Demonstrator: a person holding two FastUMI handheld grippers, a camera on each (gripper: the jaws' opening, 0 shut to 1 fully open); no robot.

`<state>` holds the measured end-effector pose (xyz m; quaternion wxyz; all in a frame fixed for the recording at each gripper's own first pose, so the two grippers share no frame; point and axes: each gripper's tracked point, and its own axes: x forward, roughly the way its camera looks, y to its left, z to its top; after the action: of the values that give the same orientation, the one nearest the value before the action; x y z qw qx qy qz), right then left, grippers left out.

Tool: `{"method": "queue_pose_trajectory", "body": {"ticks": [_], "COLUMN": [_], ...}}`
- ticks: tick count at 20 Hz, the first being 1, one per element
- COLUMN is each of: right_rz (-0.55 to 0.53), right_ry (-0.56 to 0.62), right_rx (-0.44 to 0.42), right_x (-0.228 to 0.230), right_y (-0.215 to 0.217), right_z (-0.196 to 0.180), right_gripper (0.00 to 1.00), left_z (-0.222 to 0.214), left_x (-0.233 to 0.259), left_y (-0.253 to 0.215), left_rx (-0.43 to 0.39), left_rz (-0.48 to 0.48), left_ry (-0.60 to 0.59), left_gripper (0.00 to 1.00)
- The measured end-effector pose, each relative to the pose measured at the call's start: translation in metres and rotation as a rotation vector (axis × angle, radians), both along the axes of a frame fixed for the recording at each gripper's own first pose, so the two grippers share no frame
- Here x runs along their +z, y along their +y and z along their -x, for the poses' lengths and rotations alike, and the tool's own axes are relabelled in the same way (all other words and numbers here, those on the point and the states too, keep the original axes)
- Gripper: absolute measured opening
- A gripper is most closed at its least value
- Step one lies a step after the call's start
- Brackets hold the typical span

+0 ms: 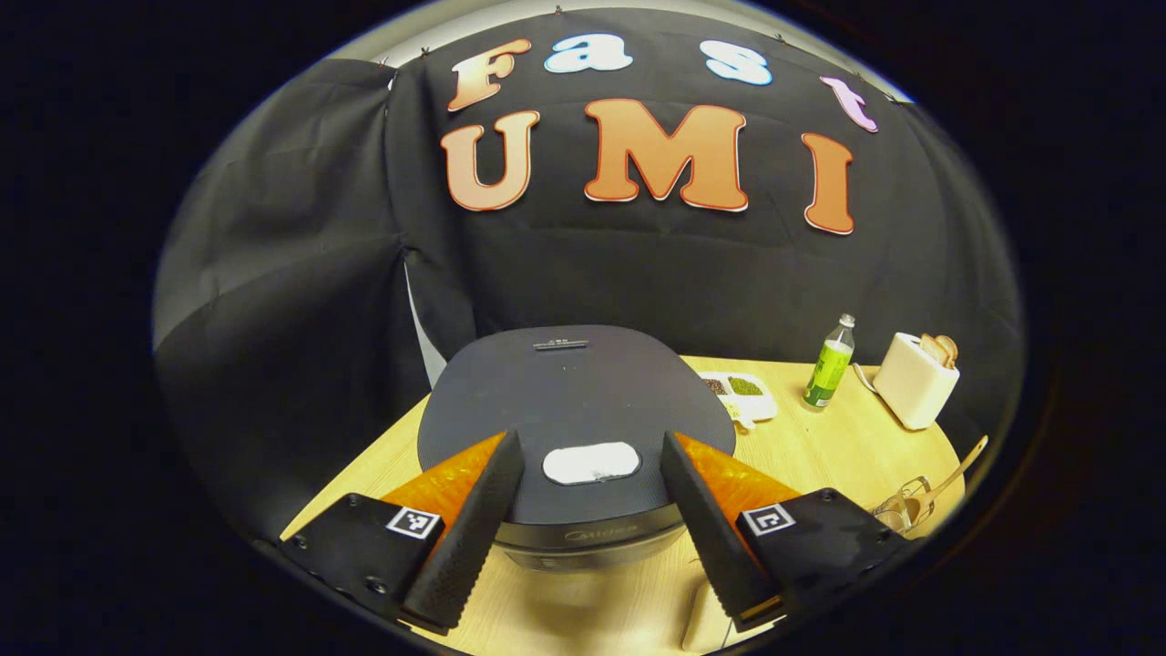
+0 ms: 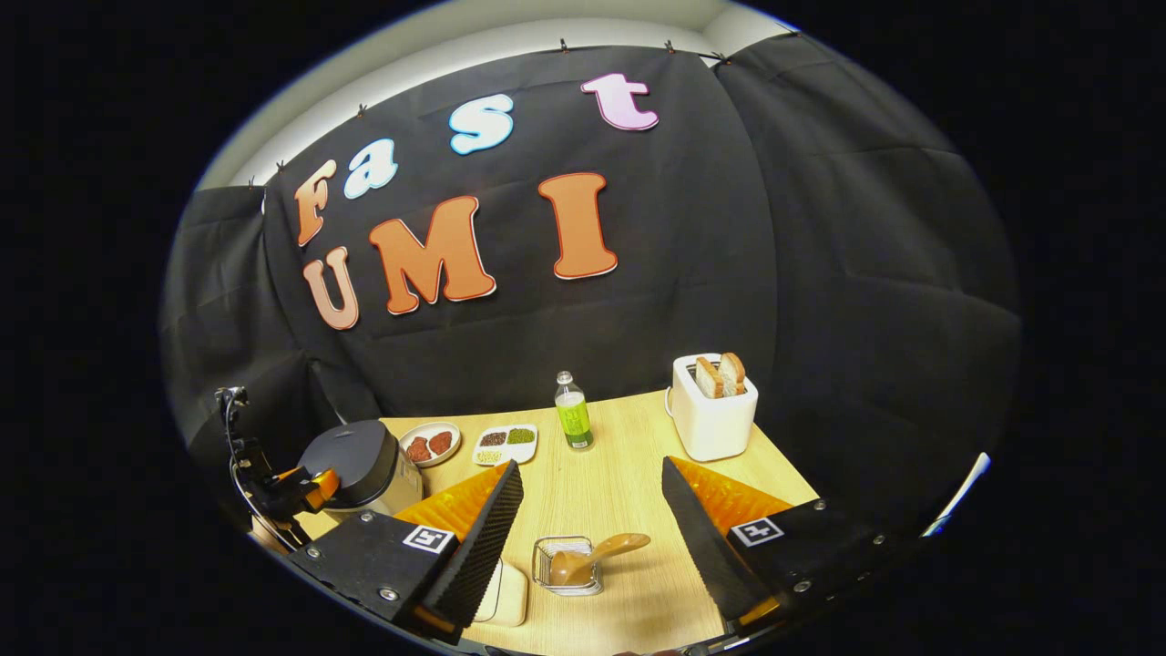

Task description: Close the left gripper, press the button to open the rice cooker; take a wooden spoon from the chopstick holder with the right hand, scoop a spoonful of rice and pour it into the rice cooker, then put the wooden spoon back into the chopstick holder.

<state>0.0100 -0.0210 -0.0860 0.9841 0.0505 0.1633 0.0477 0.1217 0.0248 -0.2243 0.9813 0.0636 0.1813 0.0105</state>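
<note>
Fingers of the left gripper [image 1: 592,510] are sitting spread wide, one each side of the pale oval button [image 1: 591,463] on the front of the cooker [image 1: 574,401] lid, not touching it; lid is looking down, so the opening step isn't done yet. To do it well, imo: bring the jaws together first, since spread tips would straddle the button and land on the lid instead, then aim the closed tip at the button's middle and push straight down w/ steady force, not at an angle, or the tip could be skidding off the smooth lid. Cooker is standing at the table [image 1: 820,456] edge nearest this hand, so pressing downward rather than forward should be keeping it from sliding. Over in the right gripper view, the right gripper [image 2: 592,519] is hanging w/ jaws wide apart too, holding nothing, above the wire holder [image 2: 567,565] w/ the spoon [image 2: 597,556] lying in it, handle tilting to the right. A pale board [image 2: 506,592] is lying just left of the holder. Farther back, a divided tray [image 2: 506,443] of grains, prob. where the rice is, and a round dish [image 2: 430,444] are sitting near the cooker, then a green bottle [image 2: 573,412] and a toaster [image 2: 713,405] w/ bread by the wall.
</note>
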Motion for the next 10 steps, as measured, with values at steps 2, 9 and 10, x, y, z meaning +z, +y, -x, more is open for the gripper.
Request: {"method": "queue_pose_trajectory", "body": {"ticks": [2,9,10], "right_rz": [0.001,0.014,0.021], "right_ry": [-0.003,-0.069,-0.076], "right_rx": [0.006,0.007,0.006], "right_x": [0.001,0.032,0.036], "right_y": [0.002,0.002,0.002], "right_z": [-0.001,-0.01,-0.011], "right_gripper": [0.95,0.95,0.95], "left_z": [-0.002,0.01,0.015], "left_x": [0.005,0.058,0.083], "left_y": [-0.001,-0.014,-0.014], "left_rx": [-0.012,-0.012,-0.026], "left_rz": [-0.027,0.084,0.085], "left_ry": [-0.003,0.075,0.042], "left_gripper": [0.97,0.94,0.94]}}
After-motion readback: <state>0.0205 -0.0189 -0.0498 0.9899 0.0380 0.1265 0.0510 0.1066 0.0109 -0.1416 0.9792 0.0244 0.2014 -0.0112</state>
